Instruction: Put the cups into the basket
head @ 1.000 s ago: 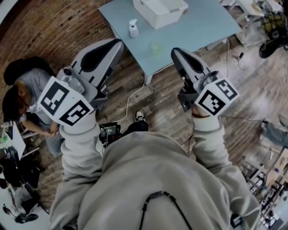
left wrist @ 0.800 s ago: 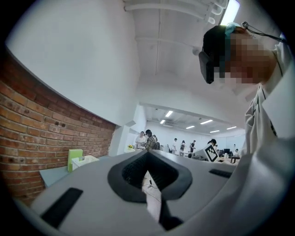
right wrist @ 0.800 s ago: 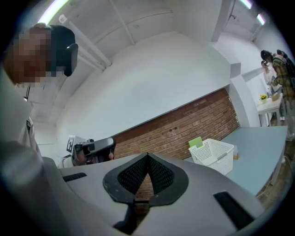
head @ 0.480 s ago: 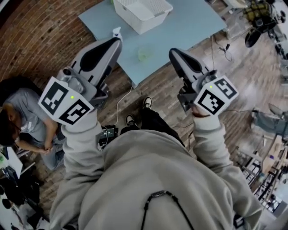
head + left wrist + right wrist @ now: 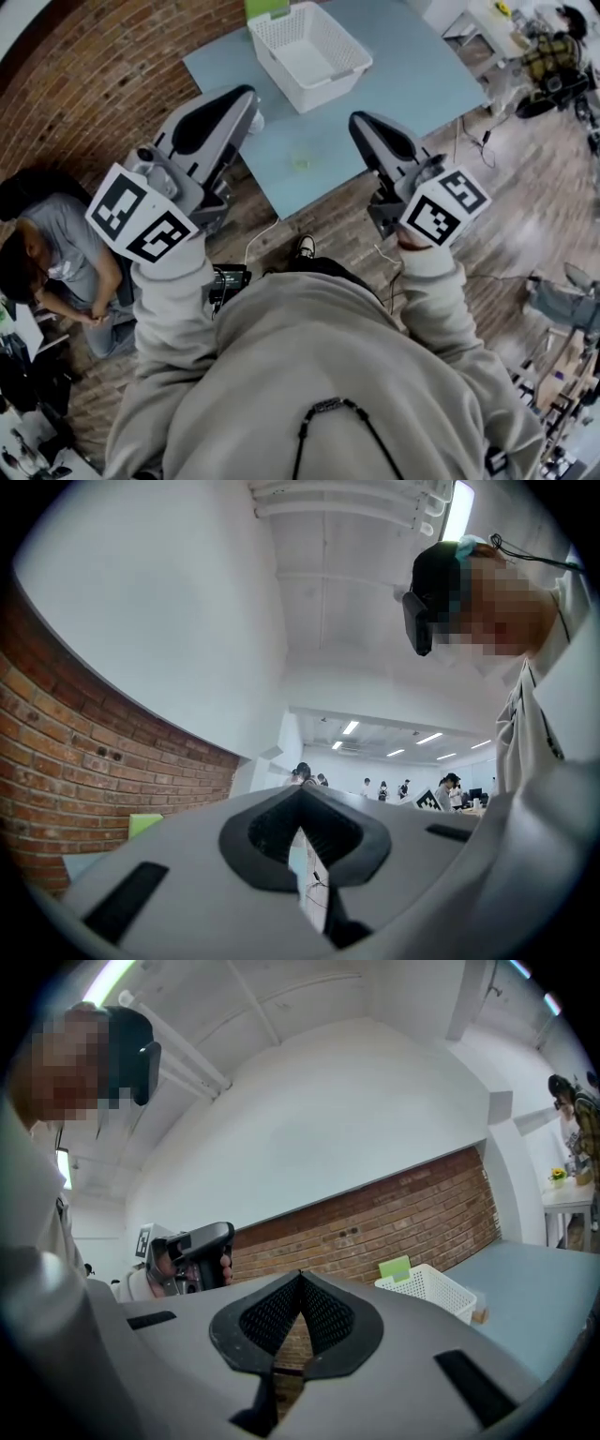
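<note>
A small clear, greenish cup (image 5: 302, 161) stands on the light blue table (image 5: 412, 75), near its front edge. The white slatted basket (image 5: 309, 52) sits empty farther back on the table; it also shows in the right gripper view (image 5: 427, 1288). My left gripper (image 5: 246, 92) is held out in the air over the table's left edge, jaws together and empty (image 5: 300, 791). My right gripper (image 5: 356, 118) hovers just right of the cup, also shut with nothing in it (image 5: 300, 1275). Both are above the cup and apart from it.
A green card (image 5: 267, 7) stands behind the basket. A brick wall (image 5: 112, 75) runs along the left. A person (image 5: 52, 253) sits at the lower left. Cables lie on the wooden floor (image 5: 506, 234), with clutter at the right.
The table, basket and cup have come nearer and lower in the head view. Both grippers now reach over the table's front edge instead of the floor. Both stay shut.
</note>
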`<state>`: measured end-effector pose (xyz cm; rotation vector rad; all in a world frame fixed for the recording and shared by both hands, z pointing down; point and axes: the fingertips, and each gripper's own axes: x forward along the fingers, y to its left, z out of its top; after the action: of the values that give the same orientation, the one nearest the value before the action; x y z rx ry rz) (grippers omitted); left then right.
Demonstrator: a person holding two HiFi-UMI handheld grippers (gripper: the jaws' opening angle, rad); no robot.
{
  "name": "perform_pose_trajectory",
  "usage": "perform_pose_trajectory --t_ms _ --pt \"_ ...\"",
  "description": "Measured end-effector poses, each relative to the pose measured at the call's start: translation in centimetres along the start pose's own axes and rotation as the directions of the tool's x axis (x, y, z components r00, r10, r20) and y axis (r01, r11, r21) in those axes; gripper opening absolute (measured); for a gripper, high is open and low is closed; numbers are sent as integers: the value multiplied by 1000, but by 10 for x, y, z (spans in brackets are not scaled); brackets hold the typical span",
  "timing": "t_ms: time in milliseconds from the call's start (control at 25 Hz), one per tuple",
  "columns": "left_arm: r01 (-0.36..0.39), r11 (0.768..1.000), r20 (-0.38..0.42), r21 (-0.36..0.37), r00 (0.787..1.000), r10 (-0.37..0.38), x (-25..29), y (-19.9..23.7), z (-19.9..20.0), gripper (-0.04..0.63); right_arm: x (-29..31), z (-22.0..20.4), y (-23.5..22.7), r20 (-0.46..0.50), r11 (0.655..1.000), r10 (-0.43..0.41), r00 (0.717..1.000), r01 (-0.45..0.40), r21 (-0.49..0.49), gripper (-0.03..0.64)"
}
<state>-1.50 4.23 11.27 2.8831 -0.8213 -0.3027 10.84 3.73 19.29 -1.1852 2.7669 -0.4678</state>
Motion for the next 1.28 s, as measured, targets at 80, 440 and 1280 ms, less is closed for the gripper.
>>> perform_pose_trajectory --t_ms 80,440,1280 --pt "-15 1000 -3 -4 1000 15 10 4 -4 -2 2 -1 -8 -12 999 28 1000 -29 -14 11" --pt "-69 997 -71 -25 995 67 29 39 -29 -2 34 -54 -44 -82 995 82 993 -76 69 11" --pt "24 993 -135 -116 990 -40 60 131 -64 -2 106 -10 -73 -113 996 19 993 -29 -86 11"
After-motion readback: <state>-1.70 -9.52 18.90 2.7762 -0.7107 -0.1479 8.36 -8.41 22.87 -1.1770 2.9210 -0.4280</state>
